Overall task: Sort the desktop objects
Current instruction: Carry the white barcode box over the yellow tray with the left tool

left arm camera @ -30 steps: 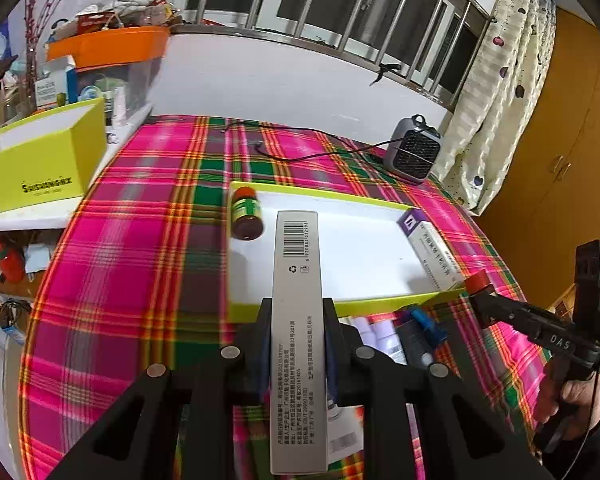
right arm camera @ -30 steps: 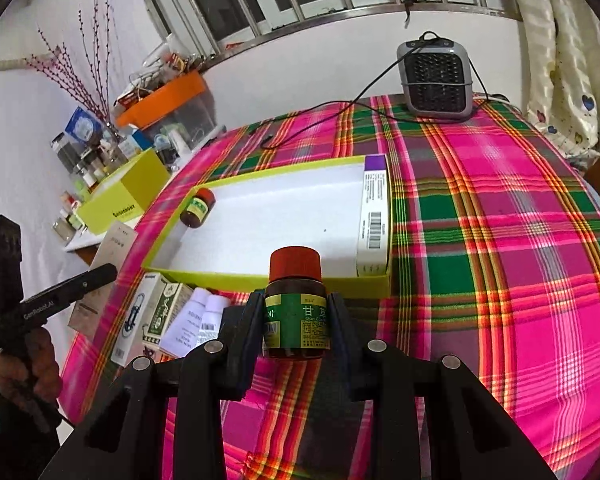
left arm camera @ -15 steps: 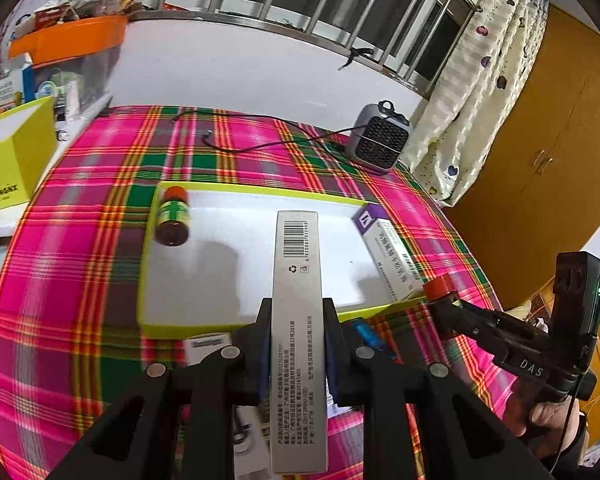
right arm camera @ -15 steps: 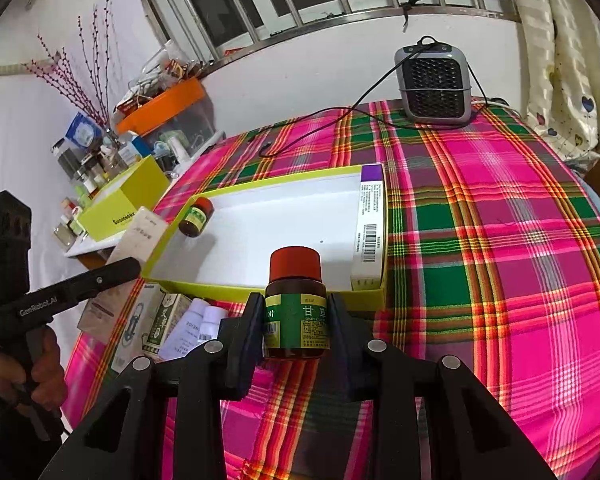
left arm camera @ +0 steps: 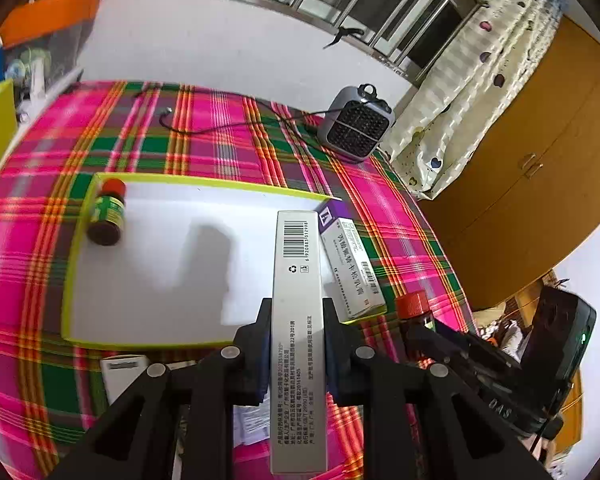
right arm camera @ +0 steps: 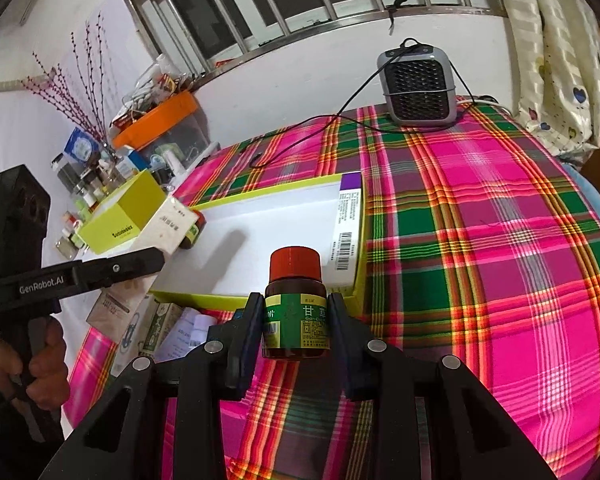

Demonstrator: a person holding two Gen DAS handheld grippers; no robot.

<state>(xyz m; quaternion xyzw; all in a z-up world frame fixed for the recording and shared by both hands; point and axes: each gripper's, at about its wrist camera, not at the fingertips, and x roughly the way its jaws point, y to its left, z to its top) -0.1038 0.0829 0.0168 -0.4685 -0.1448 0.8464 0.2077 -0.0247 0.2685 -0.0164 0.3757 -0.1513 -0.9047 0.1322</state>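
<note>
Left hand-held gripper (left arm camera: 296, 320) is clamped tight on a long, slim silver-grey cardboard box (left arm camera: 298, 304) with a barcode at its far end, and the box is up off the worktop (left arm camera: 228, 148), its far end over the right part of the shallow white tray with the yellow-green rim (left arm camera: 160, 256). Its shadow falls on the tray floor. Inside that tray, a small brown glass bottle with a red cap and green label (left arm camera: 106, 216) lies in the far left corner, and a white-and-purple medicine carton (left arm camera: 350, 262) lies along the right edge, just beside the held box.

Over on the right, the right hand-held gripper (right arm camera: 296, 320) has its jaws set wide around a second brown bottle with a red cap and green label (right arm camera: 296, 308), pads pressing both sides, bottle upright, just short of the tray's near rim. Whether its base touches the pink-and-green plaid cloth is hard to say from here.

More cartons (right arm camera: 160, 322) lie on the cloth just outside the tray's near left corner. A grey fan heater (right arm camera: 418, 86) stands at the far edge, well apart
</note>
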